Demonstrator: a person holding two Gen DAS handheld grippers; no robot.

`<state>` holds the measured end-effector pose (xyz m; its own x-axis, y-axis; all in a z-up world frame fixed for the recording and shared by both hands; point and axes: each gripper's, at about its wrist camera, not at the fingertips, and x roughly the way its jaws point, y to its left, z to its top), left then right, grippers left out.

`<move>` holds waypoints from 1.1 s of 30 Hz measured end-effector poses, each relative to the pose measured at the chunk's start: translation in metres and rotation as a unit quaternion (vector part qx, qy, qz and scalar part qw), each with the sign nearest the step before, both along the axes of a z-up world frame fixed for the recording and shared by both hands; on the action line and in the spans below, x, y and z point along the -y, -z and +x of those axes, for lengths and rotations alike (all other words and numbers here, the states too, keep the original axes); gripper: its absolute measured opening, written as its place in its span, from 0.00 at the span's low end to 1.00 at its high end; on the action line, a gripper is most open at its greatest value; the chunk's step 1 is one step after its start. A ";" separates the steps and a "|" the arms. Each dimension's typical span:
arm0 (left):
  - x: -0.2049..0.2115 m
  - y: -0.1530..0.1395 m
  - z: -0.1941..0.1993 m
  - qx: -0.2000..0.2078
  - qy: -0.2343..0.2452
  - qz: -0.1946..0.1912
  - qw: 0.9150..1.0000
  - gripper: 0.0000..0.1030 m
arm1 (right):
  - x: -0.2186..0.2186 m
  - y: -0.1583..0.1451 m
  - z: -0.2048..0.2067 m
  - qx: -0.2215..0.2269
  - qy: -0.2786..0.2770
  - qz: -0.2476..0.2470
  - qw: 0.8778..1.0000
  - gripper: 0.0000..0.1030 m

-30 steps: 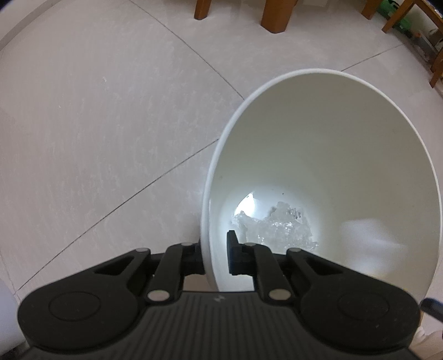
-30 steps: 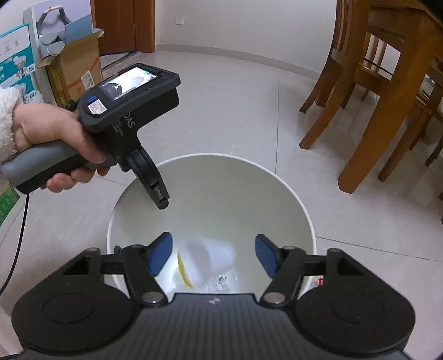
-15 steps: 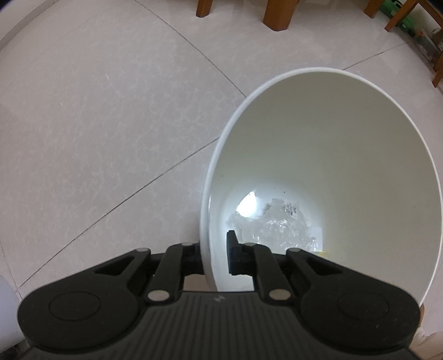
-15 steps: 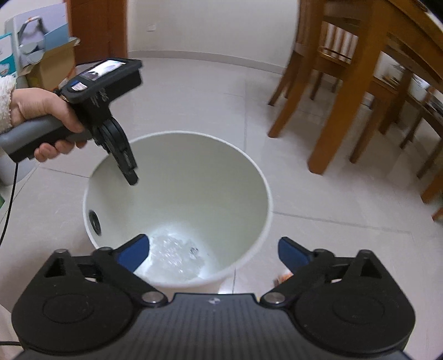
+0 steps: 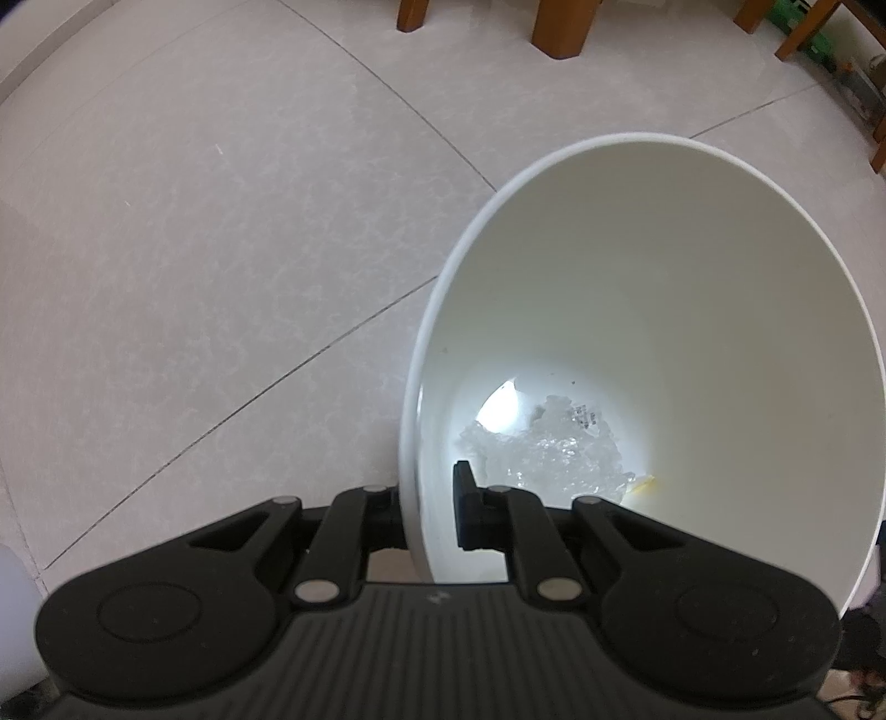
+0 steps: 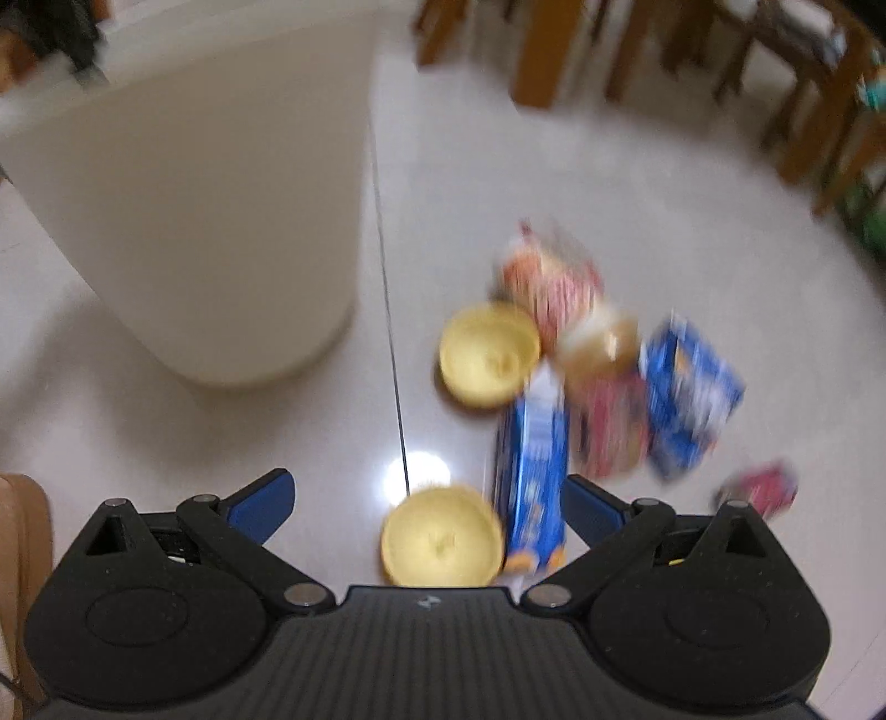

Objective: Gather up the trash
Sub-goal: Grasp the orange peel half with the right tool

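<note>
A white bin (image 5: pixel 637 135) stands on the tiled floor, and my left gripper (image 5: pixel 426 512) is shut on its near rim, one finger outside and one inside. Crumpled clear plastic (image 5: pixel 554 448) and a yellow scrap (image 5: pixel 642 484) lie at the bottom. In the blurred right wrist view my right gripper (image 6: pixel 429 498) is open and empty, low over trash on the floor right of the bin's outer wall (image 6: pixel 221 221). Between its fingers lie a yellow round lid (image 6: pixel 440 537) and a blue carton (image 6: pixel 534 459). Beyond are another yellow lid (image 6: pixel 487 351), a blue packet (image 6: pixel 689 387) and red wrappers (image 6: pixel 548 282).
Wooden table and chair legs (image 6: pixel 545 50) stand beyond the trash pile. A small red packet (image 6: pixel 758 487) lies at the right of the pile. More wooden legs (image 5: pixel 559 27) show at the top of the left wrist view. Pale floor tiles (image 5: pixel 221 221) spread left of the bin.
My right gripper opened wide, let a white item fall into the bin, then swung down off the bin to the trash on the floor. The left gripper kept its hold on the rim.
</note>
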<state>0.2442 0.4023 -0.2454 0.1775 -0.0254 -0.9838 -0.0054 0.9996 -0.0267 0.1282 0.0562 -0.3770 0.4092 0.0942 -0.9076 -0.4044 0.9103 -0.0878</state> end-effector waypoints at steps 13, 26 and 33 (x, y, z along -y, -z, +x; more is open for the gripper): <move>0.004 0.003 0.000 0.000 0.004 0.010 1.000 0.10 | 0.014 0.094 0.012 -0.074 0.111 0.020 0.991 1.00; 0.006 0.003 -0.001 0.003 0.004 0.016 1.000 0.10 | 0.011 0.105 0.036 -0.083 0.187 0.025 0.979 0.80; 0.005 0.003 -0.001 0.002 0.004 0.015 1.000 0.10 | 0.019 0.087 0.035 -0.097 0.180 0.028 0.978 0.77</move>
